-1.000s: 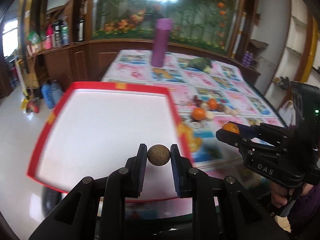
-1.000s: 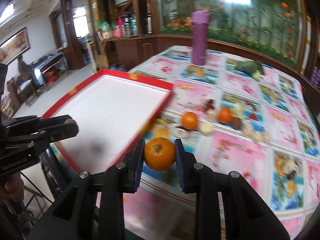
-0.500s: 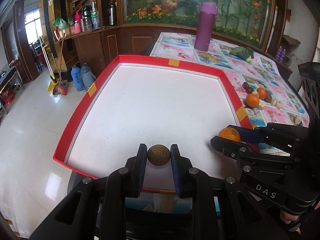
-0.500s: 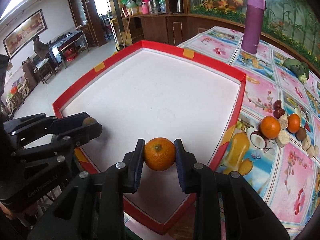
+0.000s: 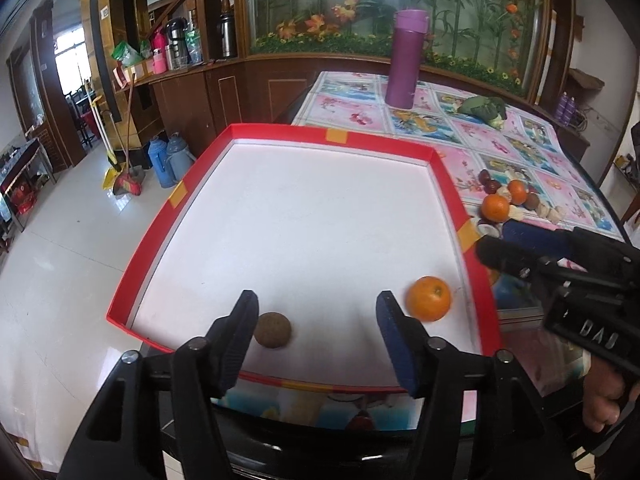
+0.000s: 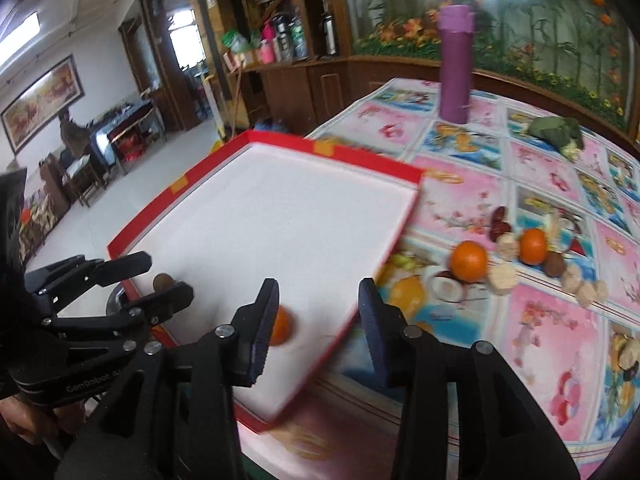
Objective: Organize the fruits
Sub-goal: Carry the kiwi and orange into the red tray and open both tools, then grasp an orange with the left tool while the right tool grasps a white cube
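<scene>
Fruit down — brown fruit [image 5: 272, 329] and orange [image 5: 427, 298] sit in the red tray [image 5: 448, 176], left gripper [image 5: 316, 328] and right gripper [image 6: 316, 320] both gaping empty — next, the worktop [image 6: 552, 320] pile [image 6: 520, 252]

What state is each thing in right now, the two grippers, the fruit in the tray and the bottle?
Left gripper: open, empty.
Right gripper: open, empty.
Brown fruit: released, resting in red tray.
Orange: released, resting in tray.
Purple bottle: upright, capped.
</scene>
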`<act>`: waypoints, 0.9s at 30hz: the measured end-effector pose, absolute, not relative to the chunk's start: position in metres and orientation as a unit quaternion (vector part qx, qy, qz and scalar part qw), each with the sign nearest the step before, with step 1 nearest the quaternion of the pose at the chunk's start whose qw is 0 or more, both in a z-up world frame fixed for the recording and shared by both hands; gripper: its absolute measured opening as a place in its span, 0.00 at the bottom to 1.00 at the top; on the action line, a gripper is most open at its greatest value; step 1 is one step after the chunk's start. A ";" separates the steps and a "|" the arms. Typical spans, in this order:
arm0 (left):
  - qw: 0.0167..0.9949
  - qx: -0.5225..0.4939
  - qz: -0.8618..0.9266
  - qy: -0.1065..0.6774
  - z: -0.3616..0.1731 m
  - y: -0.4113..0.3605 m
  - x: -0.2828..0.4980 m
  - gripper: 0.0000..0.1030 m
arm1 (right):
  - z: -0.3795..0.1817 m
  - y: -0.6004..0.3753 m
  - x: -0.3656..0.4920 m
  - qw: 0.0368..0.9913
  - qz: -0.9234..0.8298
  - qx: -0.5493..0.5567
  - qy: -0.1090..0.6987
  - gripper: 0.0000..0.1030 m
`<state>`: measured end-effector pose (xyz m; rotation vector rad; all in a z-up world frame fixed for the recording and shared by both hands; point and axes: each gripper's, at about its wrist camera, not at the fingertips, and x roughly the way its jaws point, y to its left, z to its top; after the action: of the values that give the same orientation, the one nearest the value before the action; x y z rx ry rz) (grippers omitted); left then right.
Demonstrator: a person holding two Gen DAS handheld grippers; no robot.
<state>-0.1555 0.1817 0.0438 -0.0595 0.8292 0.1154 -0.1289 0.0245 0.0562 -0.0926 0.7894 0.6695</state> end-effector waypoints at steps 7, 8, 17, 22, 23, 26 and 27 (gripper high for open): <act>0.914 -0.004 0.015 0.406 0.048 0.143 -0.151 0.68 | 0.064 -0.072 -0.118 0.898 0.246 0.003 0.365 0.43; 0.913 0.000 0.009 0.407 0.048 0.138 -0.150 0.68 | 0.063 -0.087 -0.115 0.902 0.232 0.008 0.364 0.43; 0.912 0.024 -0.054 0.407 0.065 0.095 -0.127 0.69 | 0.054 -0.200 -0.094 0.917 0.128 0.036 0.376 0.43; 0.907 0.044 -0.081 0.411 0.068 0.072 -0.096 0.71 | 0.048 -0.228 -0.085 0.916 0.119 0.028 0.383 0.45; 0.905 0.049 -0.086 0.413 0.067 0.068 -0.090 0.71 | 0.047 -0.233 -0.083 0.915 0.119 0.028 0.384 0.46; 0.897 0.064 -0.092 0.428 0.061 0.059 -0.071 0.71 | 0.043 -0.244 -0.078 0.915 0.116 0.032 0.384 0.51; 0.894 0.071 -0.099 0.430 0.059 0.055 -0.066 0.71 | 0.042 -0.248 -0.076 0.916 0.115 0.034 0.383 0.51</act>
<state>-0.0658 0.0549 0.0590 0.1473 0.8923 -0.2055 -0.0762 -0.2477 0.0421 0.0699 0.7885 0.2359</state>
